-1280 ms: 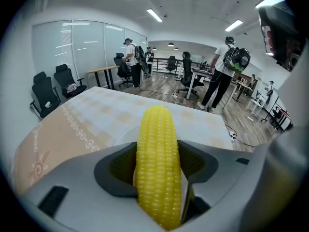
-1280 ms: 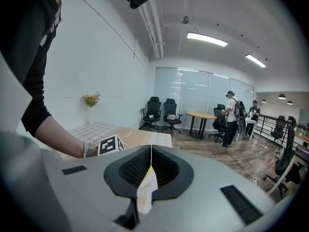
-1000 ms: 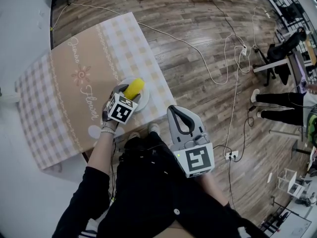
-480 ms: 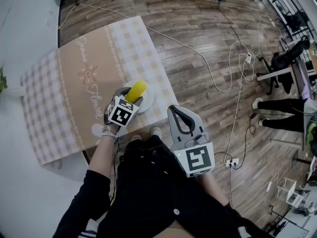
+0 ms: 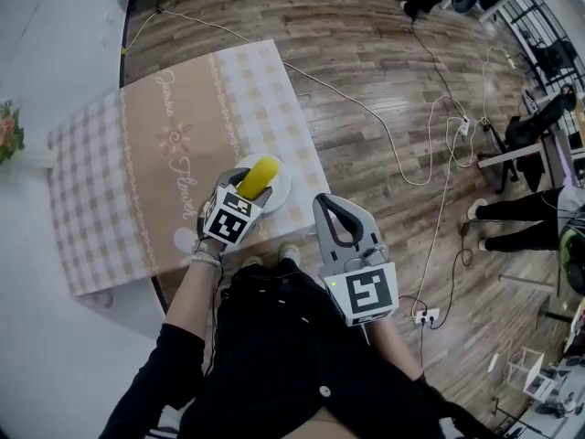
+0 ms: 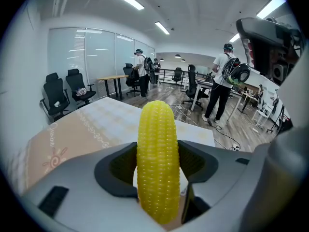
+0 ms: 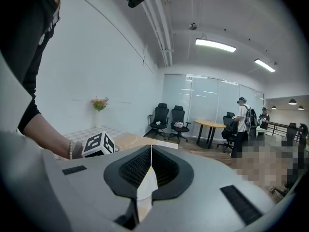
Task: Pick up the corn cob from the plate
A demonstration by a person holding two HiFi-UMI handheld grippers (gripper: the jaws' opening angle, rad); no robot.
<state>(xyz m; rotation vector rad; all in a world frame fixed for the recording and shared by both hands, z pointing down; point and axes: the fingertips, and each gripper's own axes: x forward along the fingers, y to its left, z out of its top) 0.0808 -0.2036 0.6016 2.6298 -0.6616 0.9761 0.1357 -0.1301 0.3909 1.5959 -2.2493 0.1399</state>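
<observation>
The corn cob (image 6: pixel 158 158) stood clamped between the jaws of your left gripper (image 5: pixel 247 187), yellow kernels filling the gap, with both dark pads pressed against its sides and its far end sticking out well beyond them. From the head view it lay over the white plate (image 5: pixel 284 190), and a sliver of white showed below it in the left gripper view (whether the cob was touching the plate or just above it could not be told). The plate sat near the right, near corner of the table (image 5: pixel 137 181), on a tan and checked cloth with a flower print. Your left hand (image 5: pixel 199 236) held that gripper from the near side, marker cube facing up. Your right gripper (image 5: pixel 331 207) was to the right of the plate, off the table's near edge and close to your body, its jaws shut together on nothing. Beyond the table ran a wooden floor (image 5: pixel 384 53) with a white cable (image 5: pixel 366 110) trailing across it, and a small bunch of flowers (image 5: pixel 7 128) stood at the far left edge.
</observation>
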